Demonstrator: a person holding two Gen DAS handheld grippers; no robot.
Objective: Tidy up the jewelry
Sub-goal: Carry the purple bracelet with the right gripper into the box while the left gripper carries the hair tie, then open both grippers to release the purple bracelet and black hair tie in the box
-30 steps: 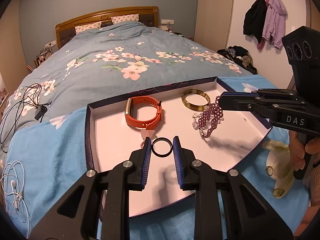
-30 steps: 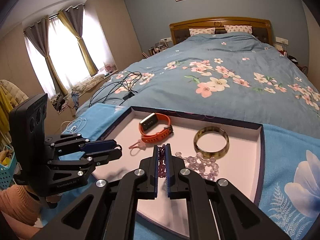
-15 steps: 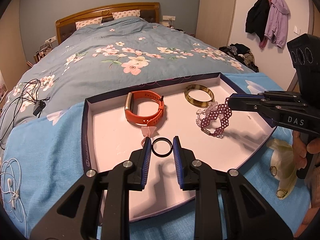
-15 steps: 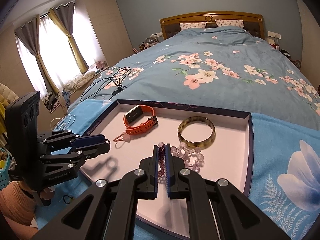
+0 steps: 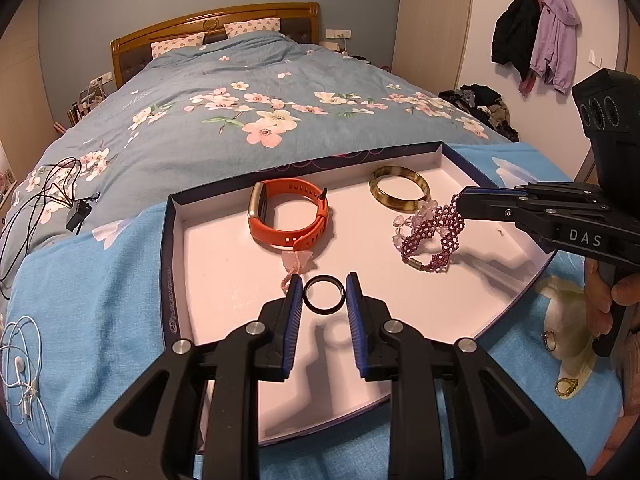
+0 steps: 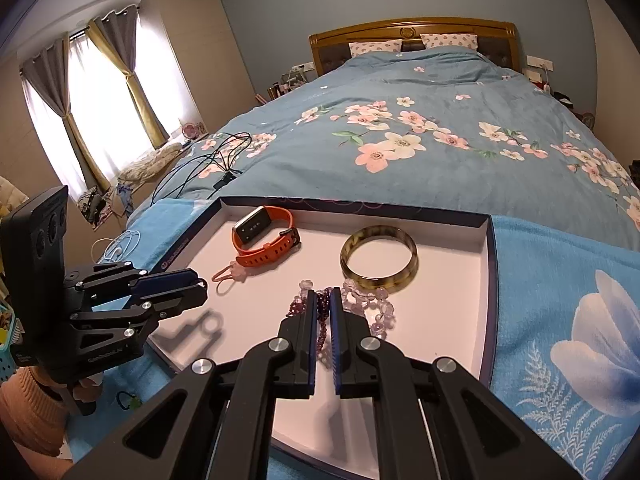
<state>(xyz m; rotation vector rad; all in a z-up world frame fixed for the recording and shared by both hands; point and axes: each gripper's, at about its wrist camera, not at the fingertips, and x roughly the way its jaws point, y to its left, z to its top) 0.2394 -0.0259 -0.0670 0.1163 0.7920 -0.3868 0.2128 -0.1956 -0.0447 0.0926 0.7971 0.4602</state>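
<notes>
My left gripper (image 5: 323, 294) pinches small black ring (image 5: 324, 294), flat, above white tray floor (image 5: 224, 264). Right gripper (image 6: 324, 300) clamps purple beaded bracelet (image 5: 434, 236) at two o'clock; probably resting on tray.

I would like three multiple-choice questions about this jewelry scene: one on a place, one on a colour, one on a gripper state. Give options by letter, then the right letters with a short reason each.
1. Where does the mottled brown-yellow bangle lie?
A. inside the shallow white-lined box, near its far wall
B. on the blue floral towel outside the box
C. on a pillow

2. What colour is the strap of the smart watch?
A. green
B. orange
C. white

3. What does the right gripper hold?
A. nothing, its jaws stand wide
B. the thin black ring
C. the purple beaded bracelet

Answers:
1. A: the bangle rests on the box floor by the far wall.
2. B: the strap is plainly orange.
3. C: the blue pads pinch the purple beads; the thin black ring sits between the pads of the left gripper.
</notes>
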